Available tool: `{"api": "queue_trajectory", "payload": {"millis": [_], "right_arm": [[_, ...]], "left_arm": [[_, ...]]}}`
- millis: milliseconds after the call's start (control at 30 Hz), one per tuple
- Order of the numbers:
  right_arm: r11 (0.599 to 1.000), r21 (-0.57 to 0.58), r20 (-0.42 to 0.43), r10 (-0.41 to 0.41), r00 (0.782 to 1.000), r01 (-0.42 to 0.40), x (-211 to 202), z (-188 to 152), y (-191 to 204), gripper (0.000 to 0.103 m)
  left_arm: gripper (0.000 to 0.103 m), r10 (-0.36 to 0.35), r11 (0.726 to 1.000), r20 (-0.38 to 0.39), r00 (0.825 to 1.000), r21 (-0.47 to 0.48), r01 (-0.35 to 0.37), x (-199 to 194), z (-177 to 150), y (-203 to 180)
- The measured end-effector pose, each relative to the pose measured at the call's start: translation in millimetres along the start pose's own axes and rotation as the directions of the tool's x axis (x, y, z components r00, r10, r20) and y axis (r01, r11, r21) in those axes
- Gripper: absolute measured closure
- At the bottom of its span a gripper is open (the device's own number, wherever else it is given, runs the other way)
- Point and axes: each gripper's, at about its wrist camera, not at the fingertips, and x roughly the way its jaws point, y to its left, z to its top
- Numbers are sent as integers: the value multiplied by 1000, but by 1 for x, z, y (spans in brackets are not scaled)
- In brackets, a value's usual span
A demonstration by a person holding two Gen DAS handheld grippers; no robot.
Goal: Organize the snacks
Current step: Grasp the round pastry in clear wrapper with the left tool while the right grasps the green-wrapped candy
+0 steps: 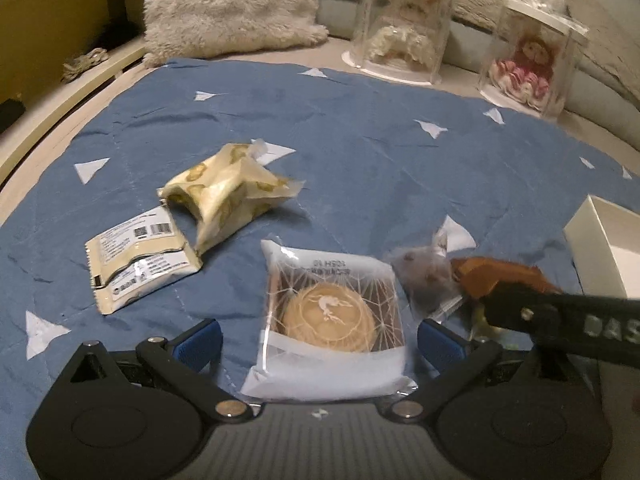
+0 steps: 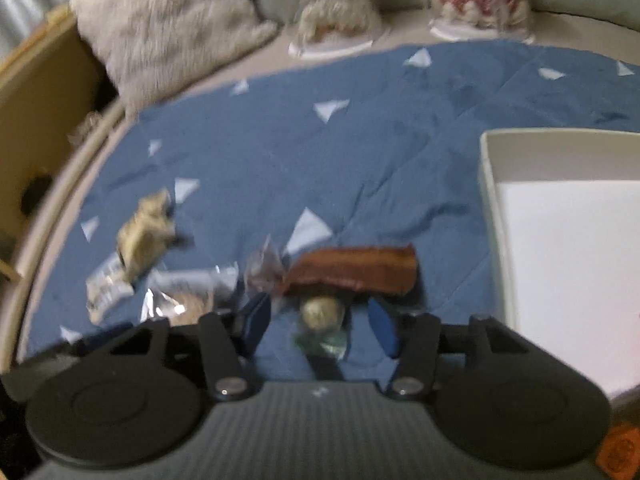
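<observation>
My left gripper (image 1: 320,340) is open, its blue pads on either side of a clear-wrapped round pastry (image 1: 330,320) lying on the blue quilt (image 1: 360,160). A yellow patterned wrapper (image 1: 228,190) and a beige sachet (image 1: 138,262) lie to its left. A small clear-wrapped snack (image 1: 426,276) and a brown packet (image 1: 496,276) lie to its right. My right gripper (image 2: 320,320) is open around a small round wrapped candy (image 2: 322,312), just behind the brown packet (image 2: 354,270). A white box (image 2: 560,240), with nothing in it, stands to the right.
A fluffy cushion (image 1: 228,4) and two dolls in clear cases (image 1: 404,24) stand at the back of the bed. A wooden bed frame (image 1: 60,92) runs along the left. The white box's corner (image 1: 604,248) shows at the left view's right edge.
</observation>
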Motion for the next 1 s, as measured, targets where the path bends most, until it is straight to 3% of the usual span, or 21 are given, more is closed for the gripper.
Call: {"api": "queue_trajectory", "payload": {"millis": [167,300,700,900,1000], "right_arm": [[999,30,-11,-11,1000,11,18,-1,1,50],[1000,27,-13,-12,1000,12,28,2,2,67],[999,-40,-51,2,999,-4,6,-6,-16,68],[993,-118,-54,17,998,-23,-12,-13,-21,69],[989,-150,-62,11,998,-20,-12,-17,-17,70]], "left_arm": [[1,-4,998,1,1000,62,4,4,-3,-3],[6,-2,996,1,1000,88,2,6,-4,-5],[7,10,999,14,1000,32,-10,12,0,-4],[33,16,1000,3,1000,-9,-16,10,5,-5],[36,16,1000,-9,1000,-17,-17,6,7,-8]]}}
